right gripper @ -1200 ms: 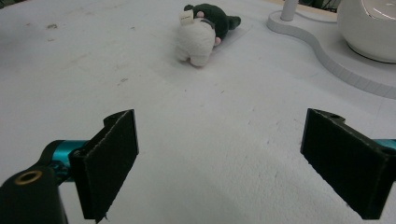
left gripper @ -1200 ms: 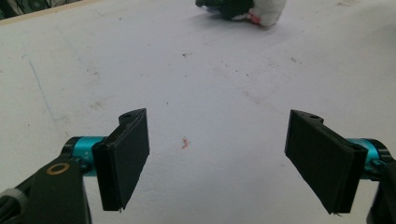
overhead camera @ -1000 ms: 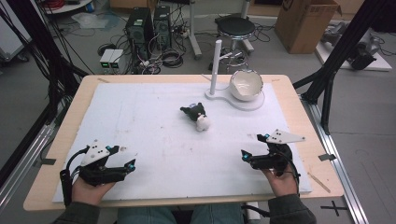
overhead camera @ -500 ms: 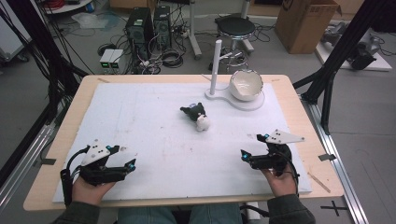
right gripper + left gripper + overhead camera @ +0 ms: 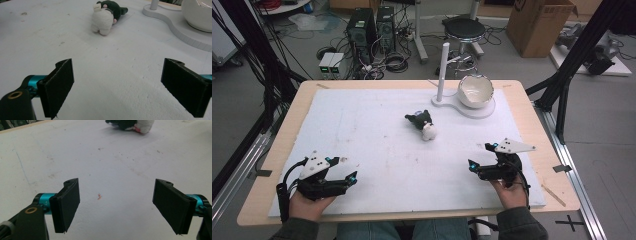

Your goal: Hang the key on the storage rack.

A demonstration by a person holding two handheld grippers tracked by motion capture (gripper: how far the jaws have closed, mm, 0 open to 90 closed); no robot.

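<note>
Both hands sat low at the near edge of the bench, and nothing was in either grip. The left gripper (image 5: 343, 176) rested by the near left corner of the white foam sheet (image 5: 362, 130) that covered the wooden bench top (image 5: 287, 115); its two black jaws stood wide apart with bare white surface between them, a small reddish speck (image 5: 99, 196) lying in the gap. The right gripper (image 5: 474, 166) mirrored it near the near right corner — jaws spread just as wide, holding nothing, its grey three-cornered plate on top.

The small plush toy with a dark green head and a white body (image 5: 423, 124) lay on its side around the middle of the sheet, a little toward the far edge, well apart from both grippers. From the right gripper view the plush toy (image 5: 105, 17) showed its white rump toward the camera, with what looked like a small tag at its back — too small to be sure.

Beyond it, by the far right corner, stood a flat white base (image 5: 472, 107) carrying a glossy white round bowl (image 5: 475, 90) and a slim white upright post (image 5: 442, 70), the bowl just beside the post. The toy lay near that base but not touching it.
</note>
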